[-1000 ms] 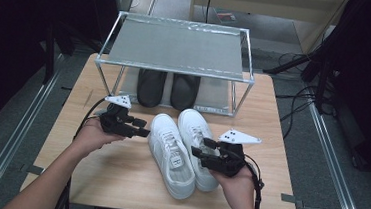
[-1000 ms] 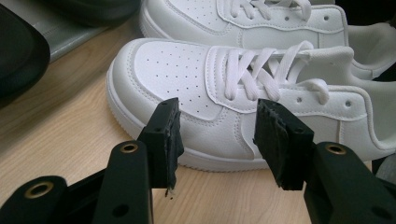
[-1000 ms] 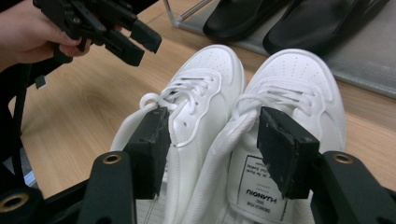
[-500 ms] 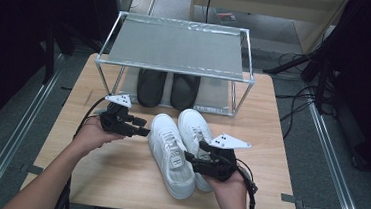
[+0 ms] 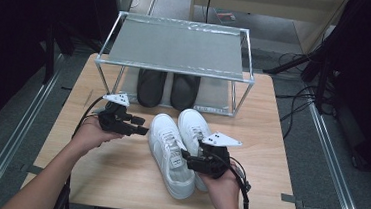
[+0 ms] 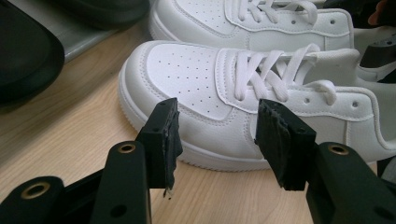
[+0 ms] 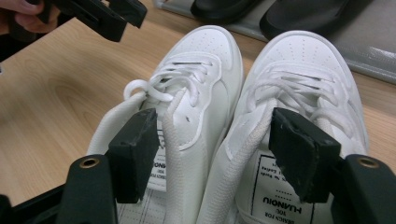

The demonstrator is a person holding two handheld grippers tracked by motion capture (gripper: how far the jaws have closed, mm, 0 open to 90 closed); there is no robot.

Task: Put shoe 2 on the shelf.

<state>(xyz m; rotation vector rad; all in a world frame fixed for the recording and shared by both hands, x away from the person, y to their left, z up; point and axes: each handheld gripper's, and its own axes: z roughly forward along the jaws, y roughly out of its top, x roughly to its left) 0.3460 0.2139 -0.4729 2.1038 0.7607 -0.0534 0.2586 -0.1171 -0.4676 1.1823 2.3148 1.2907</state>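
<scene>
White sneakers [image 7: 224, 121] sit between the right gripper [image 7: 224, 154]'s spread fingers [image 7: 135, 149].

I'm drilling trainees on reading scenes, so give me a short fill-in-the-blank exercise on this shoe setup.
1. The pair of laced leather sneakers on the wooden table is ____ in colour.
2. The pair of black shoes sits ____ the metal-framed grey shelf.
3. The right gripper hovers at the sneakers' ____ end.

Missing words: white; under; heel
</scene>
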